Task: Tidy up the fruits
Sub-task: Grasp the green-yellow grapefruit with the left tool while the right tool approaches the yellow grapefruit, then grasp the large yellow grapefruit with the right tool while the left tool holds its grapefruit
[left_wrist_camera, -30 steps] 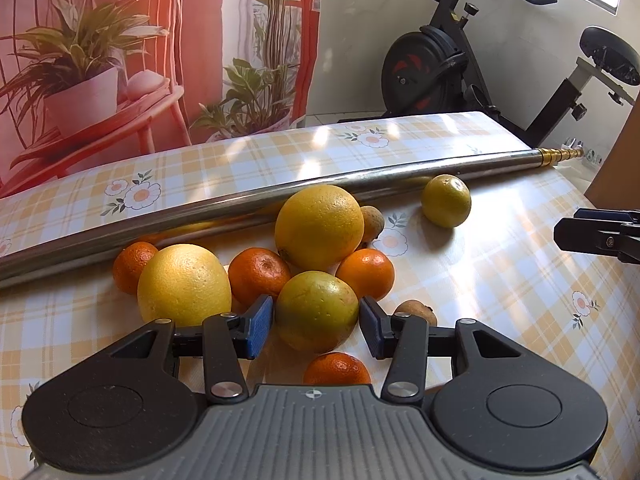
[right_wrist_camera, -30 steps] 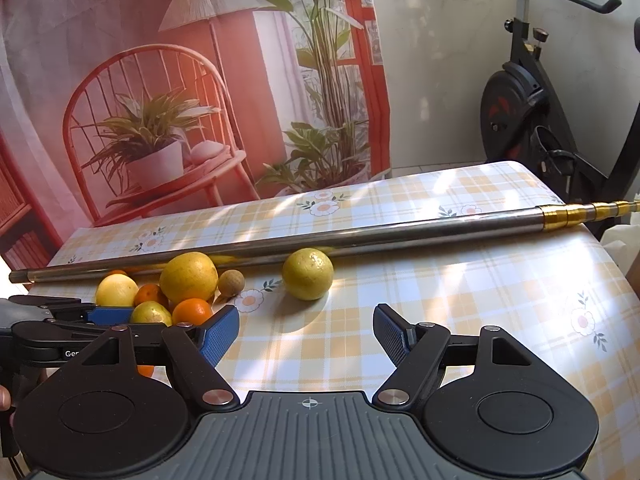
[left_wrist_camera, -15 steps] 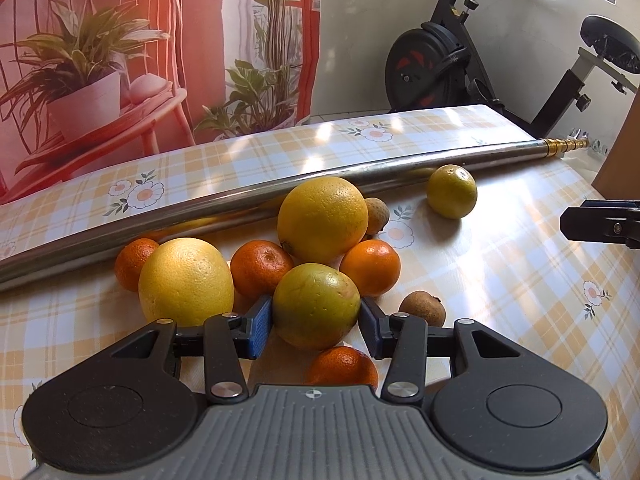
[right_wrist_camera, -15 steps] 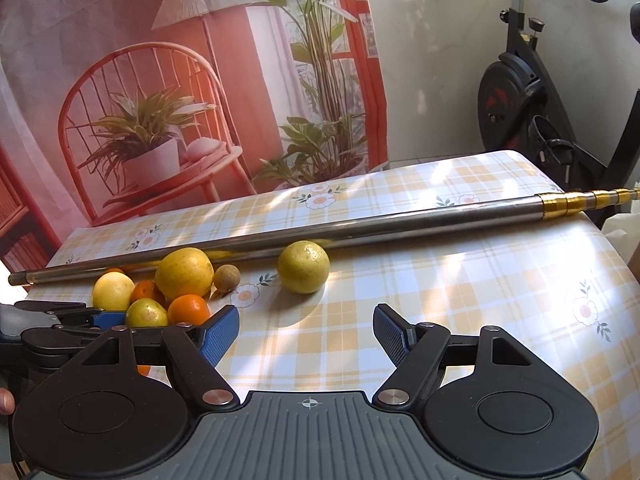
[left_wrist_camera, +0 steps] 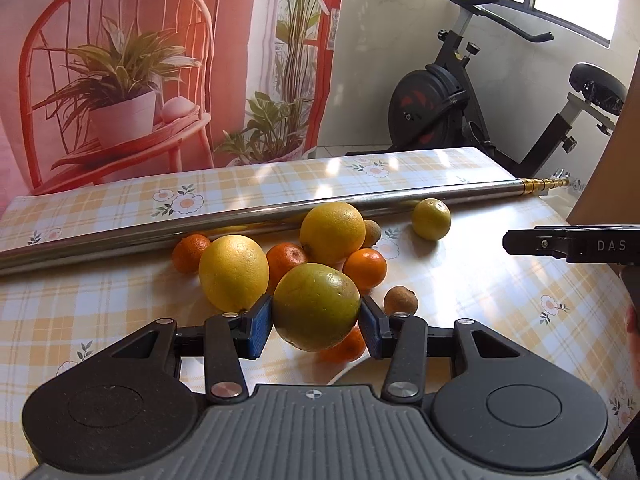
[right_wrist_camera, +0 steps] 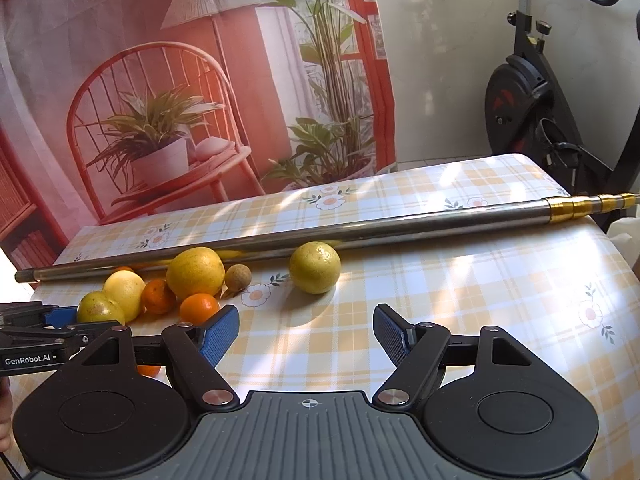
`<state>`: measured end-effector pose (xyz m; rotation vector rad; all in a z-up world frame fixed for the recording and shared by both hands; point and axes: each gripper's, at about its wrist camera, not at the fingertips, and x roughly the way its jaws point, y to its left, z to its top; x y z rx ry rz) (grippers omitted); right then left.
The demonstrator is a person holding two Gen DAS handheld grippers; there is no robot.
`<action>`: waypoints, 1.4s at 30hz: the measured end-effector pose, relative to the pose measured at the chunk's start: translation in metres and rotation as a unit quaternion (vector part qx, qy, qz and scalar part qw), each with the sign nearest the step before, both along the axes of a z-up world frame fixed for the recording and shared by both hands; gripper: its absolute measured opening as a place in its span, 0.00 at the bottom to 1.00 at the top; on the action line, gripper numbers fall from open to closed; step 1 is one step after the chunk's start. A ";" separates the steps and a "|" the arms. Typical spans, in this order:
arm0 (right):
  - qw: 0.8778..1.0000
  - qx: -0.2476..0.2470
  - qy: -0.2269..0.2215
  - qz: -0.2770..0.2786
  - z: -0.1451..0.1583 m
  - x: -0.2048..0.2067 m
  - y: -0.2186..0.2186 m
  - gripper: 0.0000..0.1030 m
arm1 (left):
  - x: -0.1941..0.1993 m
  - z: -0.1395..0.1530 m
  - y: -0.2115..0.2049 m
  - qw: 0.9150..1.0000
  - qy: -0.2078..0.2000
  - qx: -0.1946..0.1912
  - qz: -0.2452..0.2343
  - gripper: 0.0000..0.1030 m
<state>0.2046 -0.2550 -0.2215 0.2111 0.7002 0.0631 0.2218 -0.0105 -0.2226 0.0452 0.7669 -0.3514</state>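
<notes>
Greenish orange [left_wrist_camera: 316,306] sits clamped in left tongs [left_wrist_camera: 316,326], above tablecloth [left_wrist_camera: 480,292].

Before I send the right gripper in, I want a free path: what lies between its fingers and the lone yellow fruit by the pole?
Only bare checked tablecloth lies between the right gripper and the yellow fruit, as its wrist view shows.

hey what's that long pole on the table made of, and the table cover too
Pole: looks like polished steel, since it mirrors the fruit beside it; its end segments look brass or gold-plated. Table cover: probably wipeable vinyl or oilcloth, with glossy glare patches over a printed plaid and flower pattern.
</notes>
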 end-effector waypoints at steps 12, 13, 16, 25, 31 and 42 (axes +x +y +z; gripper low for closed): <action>0.997 -0.005 -0.017 0.072 0.013 0.029 0.035 0.67 | -0.012 0.013 0.044 0.997 -0.025 -0.014 0.076 0.47; 0.996 -0.008 -0.023 0.081 0.015 0.035 0.042 0.67 | -0.011 0.013 0.046 0.996 -0.026 -0.014 0.081 0.47; 0.994 -0.018 -0.031 0.107 0.014 0.052 0.059 0.67 | -0.011 0.011 0.051 0.995 -0.026 -0.017 0.093 0.47; 0.986 -0.053 -0.012 0.157 -0.011 0.110 0.099 0.58 | -0.008 0.005 0.060 0.994 -0.030 -0.019 0.101 0.47; 0.986 -0.041 0.000 0.159 -0.022 0.130 0.109 0.58 | -0.006 0.000 0.061 0.994 -0.024 -0.025 0.100 0.47; 0.986 -0.034 0.035 0.160 -0.041 0.142 0.117 0.59 | -0.005 -0.004 0.060 0.995 -0.016 -0.028 0.097 0.47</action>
